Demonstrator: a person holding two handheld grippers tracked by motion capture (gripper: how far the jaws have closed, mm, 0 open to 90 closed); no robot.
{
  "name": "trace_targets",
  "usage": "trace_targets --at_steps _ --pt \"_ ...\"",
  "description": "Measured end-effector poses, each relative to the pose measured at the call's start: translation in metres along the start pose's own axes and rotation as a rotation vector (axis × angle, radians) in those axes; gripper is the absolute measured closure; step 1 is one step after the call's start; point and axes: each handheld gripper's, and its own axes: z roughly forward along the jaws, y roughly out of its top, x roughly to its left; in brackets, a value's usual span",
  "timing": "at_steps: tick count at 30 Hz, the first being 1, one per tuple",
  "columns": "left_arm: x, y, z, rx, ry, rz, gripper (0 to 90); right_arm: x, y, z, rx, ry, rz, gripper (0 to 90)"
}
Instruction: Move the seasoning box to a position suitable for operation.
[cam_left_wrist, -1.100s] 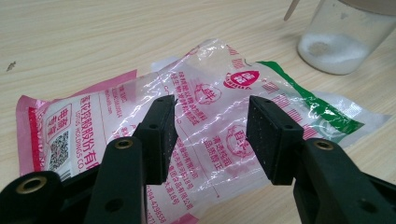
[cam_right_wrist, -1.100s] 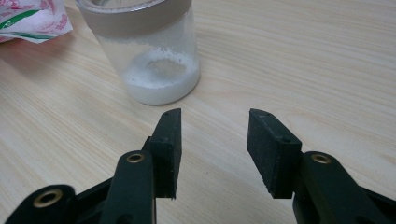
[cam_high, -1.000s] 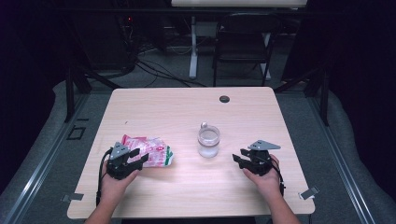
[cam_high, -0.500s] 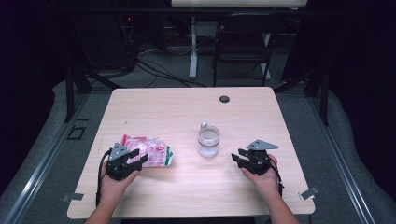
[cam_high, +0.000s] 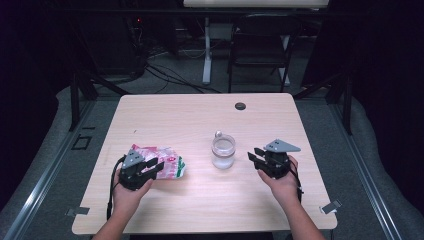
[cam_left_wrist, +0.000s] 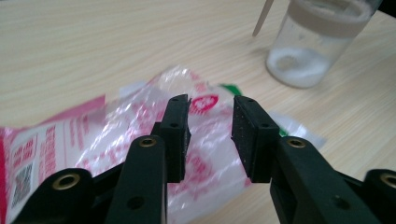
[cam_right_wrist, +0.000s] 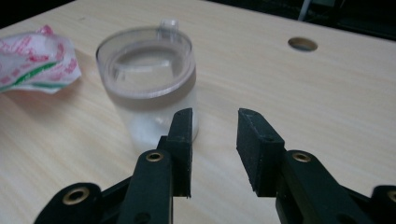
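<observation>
A crinkled pink, white and green plastic packet (cam_high: 167, 159) lies on the table's front left. My left gripper (cam_high: 156, 166) hovers right over it, and its jaws have just been closing. In the left gripper view the open gripper (cam_left_wrist: 211, 135) frames the packet (cam_left_wrist: 93, 135) below, with nothing pinched between the pads. A clear lidded jar (cam_high: 223, 151) with white powder stands mid-table. My right gripper (cam_high: 254, 156) is to its right, apart from it. Its jaws have also just been closing, and the right gripper view shows the gripper (cam_right_wrist: 215, 140) open and empty beside the jar (cam_right_wrist: 147, 79).
The light wooden table (cam_high: 200, 120) has a dark cable hole (cam_high: 240, 106) near its far edge. A folding chair (cam_high: 260, 50) and cables stand on the floor behind. The packet (cam_right_wrist: 37, 58) lies left of the jar in the right gripper view.
My right gripper has risen slightly near the jar. The left gripper has stayed over the packet.
</observation>
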Motion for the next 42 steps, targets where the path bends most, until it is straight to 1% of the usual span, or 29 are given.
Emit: trace_targets --at_steps 2,3,4,5,6,7,8,9,10,11,12,13,14,15,16,18,19,20,21,22,24,25,28,32,34,37,39,41,42 --pt "-0.005 0.012 0.005 -0.004 0.01 0.015 67.1 -0.003 0.009 0.004 0.004 0.013 0.002 68.7" --pt "-0.009 0.018 0.009 -0.01 0.007 0.015 66.2 -0.006 0.013 0.007 0.005 0.022 0.007 71.2" --pt "-0.016 0.032 0.017 -0.019 -0.011 0.028 65.4 -0.008 0.016 0.011 0.004 0.036 0.018 72.5" --pt "-0.02 0.038 0.022 -0.021 -0.028 0.035 69.3 -0.011 0.02 0.02 0.001 0.033 0.02 76.3" --pt "-0.024 0.044 0.028 -0.022 -0.042 0.041 71.5 -0.011 0.021 0.024 0.001 0.019 0.012 77.7" --pt "-0.024 0.044 0.028 -0.022 -0.042 0.041 73.7 -0.011 0.021 0.024 0.001 0.019 0.012 77.7" --pt "-0.029 0.049 0.034 -0.018 -0.048 0.05 73.7 -0.012 0.022 0.028 -0.004 0.013 0.007 78.5" --pt "-0.034 0.054 0.04 -0.005 -0.058 0.053 77.9 -0.014 0.021 0.036 0.002 0.014 0.023 80.2" --pt "-0.039 0.057 0.048 0.006 -0.064 0.056 77.9 -0.014 0.021 0.036 0.002 0.014 0.023 80.2" --pt "-0.048 0.062 0.062 0.021 -0.08 0.053 81.7 -0.018 0.019 0.042 0.016 0.033 0.05 81.8" --pt "-0.048 0.062 0.062 0.021 -0.08 0.053 84.3 -0.019 0.018 0.046 0.024 0.054 0.064 82.4" --pt "-0.052 0.064 0.068 0.036 -0.09 0.052 84.3 -0.019 0.018 0.046 0.024 0.054 0.064 82.4" --pt "-0.057 0.065 0.075 0.038 -0.091 0.047 86.2 -0.021 0.017 0.05 0.033 0.072 0.078 83.0" --pt "-0.06 0.066 0.08 0.044 -0.095 0.048 87.3 -0.021 0.015 0.053 0.044 0.076 0.083 84.0" --pt "-0.064 0.067 0.086 0.047 -0.091 0.043 88.9 -0.021 0.014 0.056 0.045 0.075 0.081 84.7" --pt "-0.07 0.068 0.101 0.079 -0.09 0.033 90.0 -0.02 0.012 0.062 0.042 0.086 0.078 87.8" --pt "-0.07 0.068 0.101 0.079 -0.09 0.033 90.0 -0.02 0.012 0.062 0.042 0.086 0.078 87.8" --pt "-0.073 0.068 0.109 0.097 -0.081 0.032 90.0 -0.018 0.011 0.065 0.045 0.088 0.067 89.1" --pt "-0.073 0.068 0.109 0.097 -0.081 0.032 90.0 -0.017 0.01 0.066 0.04 0.092 0.068 89.3" --pt "-0.075 0.068 0.116 0.113 -0.073 0.034 90.0 -0.017 0.01 0.067 0.04 0.09 0.065 89.5" --pt "-0.075 0.068 0.118 0.116 -0.071 0.031 90.0 -0.016 0.01 0.068 0.037 0.093 0.061 89.7" --pt "-0.076 0.068 0.12 0.119 -0.07 0.032 90.0 -0.015 0.01 0.069 0.034 0.104 0.057 89.7" --pt "-0.079 0.067 0.124 0.126 -0.054 0.04 90.0 -0.013 0.01 0.07 0.027 0.105 0.048 89.3" --pt "-0.082 0.068 0.127 0.12 -0.037 0.045 90.0 -0.011 0.011 0.071 0.018 0.107 0.037 88.6" --pt "-0.082 0.068 0.127 0.123 -0.039 0.04 90.0 -0.009 0.011 0.072 0.022 0.129 0.035 90.0" --pt "-0.082 0.069 0.127 0.123 -0.039 0.046 90.0 -0.006 0.011 0.071 0.027 0.109 0.024 90.0" --pt "-0.083 0.069 0.126 0.118 -0.037 0.054 90.0 -0.006 0.011 0.071 0.028 0.109 0.028 90.0" --pt "-0.083 0.068 0.125 0.119 -0.042 0.056 90.0 -0.005 0.011 0.069 0.031 0.116 0.034 90.0" --pt "-0.082 0.068 0.124 0.126 -0.048 0.064 90.0 -0.004 0.011 0.068 0.032 0.11 0.035 90.0"
